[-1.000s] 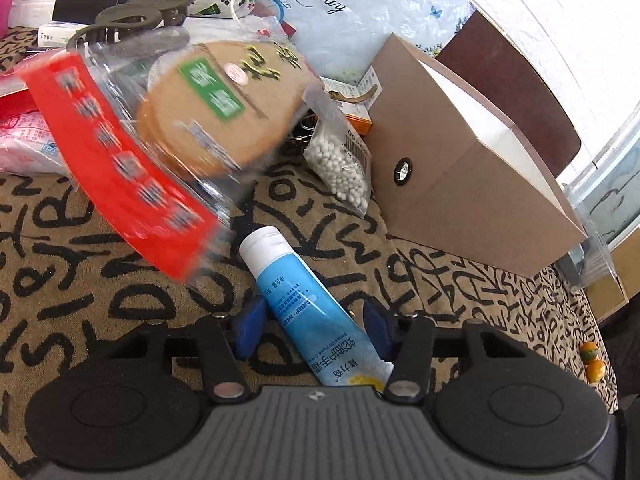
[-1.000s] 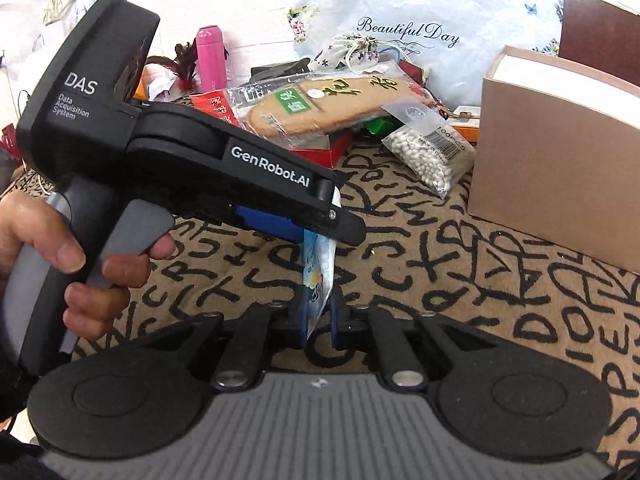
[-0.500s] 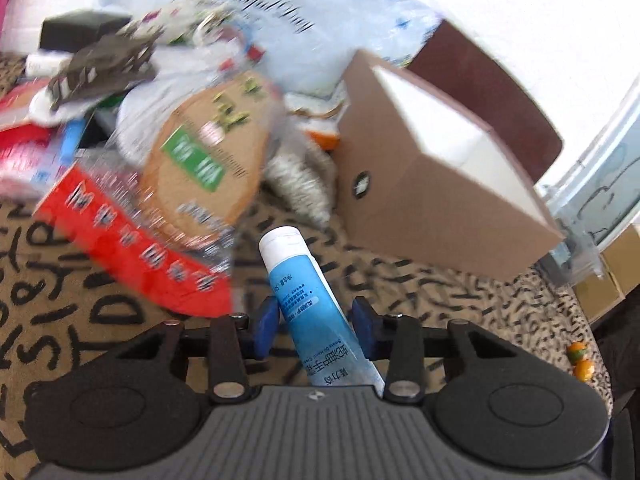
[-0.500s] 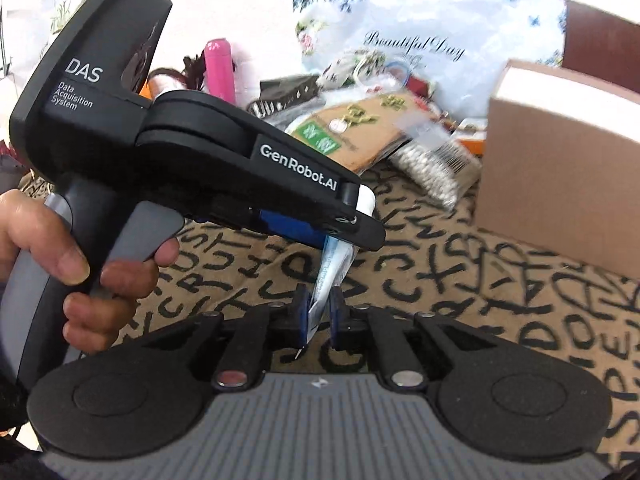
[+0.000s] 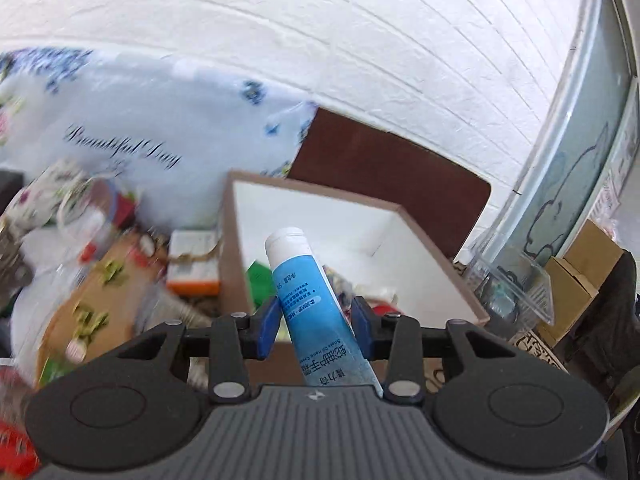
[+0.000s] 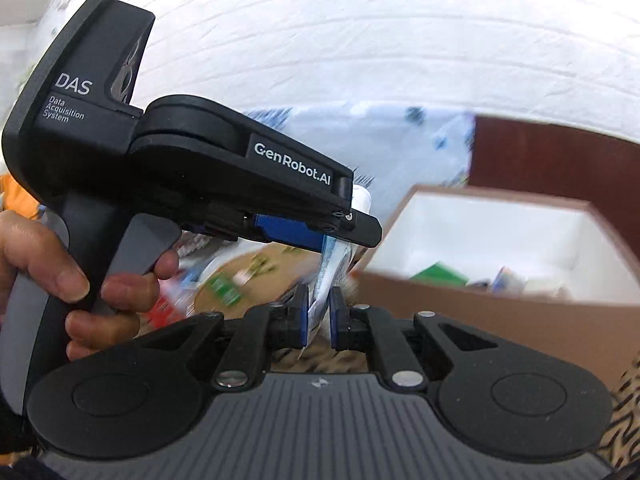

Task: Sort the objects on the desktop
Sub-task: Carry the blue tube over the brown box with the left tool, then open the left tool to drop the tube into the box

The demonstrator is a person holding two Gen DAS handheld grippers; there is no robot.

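Both hand-held grippers point(image 5: 316, 322) point(image 6: 318, 314) clamp blue tube point(image 5: 310, 292), over box point(image 5: 420, 256).

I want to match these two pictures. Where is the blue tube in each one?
Left wrist: blue tube at centre, between the left gripper pads.
Right wrist: its flat tail centre-low, pinched by the right gripper.
Shared landmark: brown box behind.

A tabletop covered in a tan cloth with black lettering point(image 6: 624, 408) showed only in small patches. On it stood an open brown cardboard box point(image 5: 232, 240) with a white interior. Left of the box lay a blurred clutter: a small orange-and-white carton point(image 5: 194, 268), a round brown biscuit pack point(image 5: 96, 308), and, farther back, a white floral plastic bag point(image 5: 160, 136).
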